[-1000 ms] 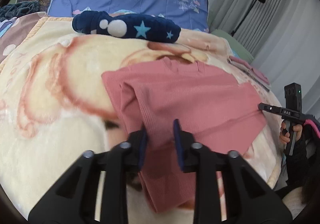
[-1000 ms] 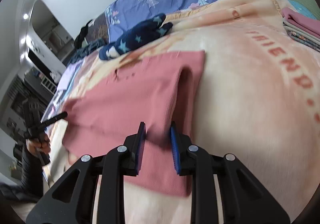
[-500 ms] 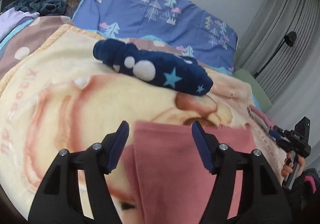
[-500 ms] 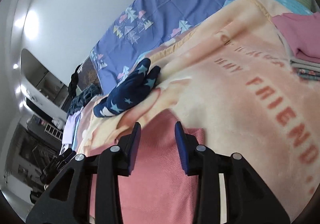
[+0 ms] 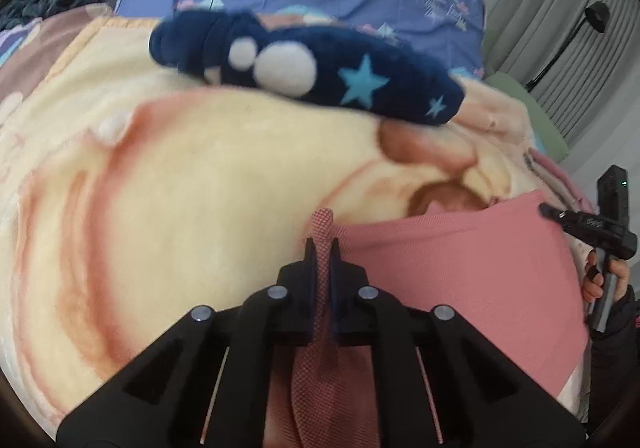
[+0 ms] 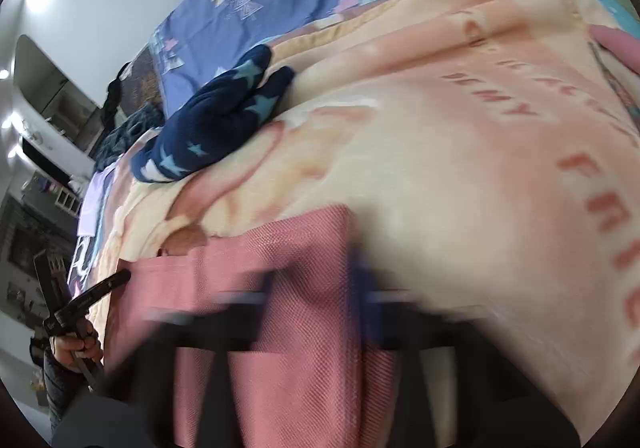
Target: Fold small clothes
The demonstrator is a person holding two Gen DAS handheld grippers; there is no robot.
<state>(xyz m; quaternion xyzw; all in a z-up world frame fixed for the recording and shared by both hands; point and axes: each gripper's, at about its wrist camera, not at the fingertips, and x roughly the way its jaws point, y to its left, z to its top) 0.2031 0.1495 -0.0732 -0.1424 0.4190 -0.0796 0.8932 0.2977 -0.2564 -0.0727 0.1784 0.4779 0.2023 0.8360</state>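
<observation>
Because the pink garment (image 5: 460, 268) runs from the left gripper (image 5: 323, 248) off toward the right edge of the left wrist frame, its long axis crosses the picture sideways, and any fold would probably have to carry this held corner across or over that span. The left claw is clenched on a pinched ridge of the pink cloth, which pokes up above the fingertips at the centre of the frame and trails down between the arms to the bottom edge. The right gripper (image 6: 316, 288) sits in the lower centre of its own view, badly smeared by motion; pink fabric fills the space between its fingers, but whether they are clamped on it I cannot tell. In the left view the same tool shows at the far right edge, by the garment's other end, so each hand seems nearest its own corner.

The garment is a dusty pink knit with a fine waffle texture, lying on the cream cartoon-print blanket (image 5: 180, 188) in the lower half of both frames. A navy star-patterned plush piece (image 5: 320, 76) lies beyond it, apart, toward the upper centre
</observation>
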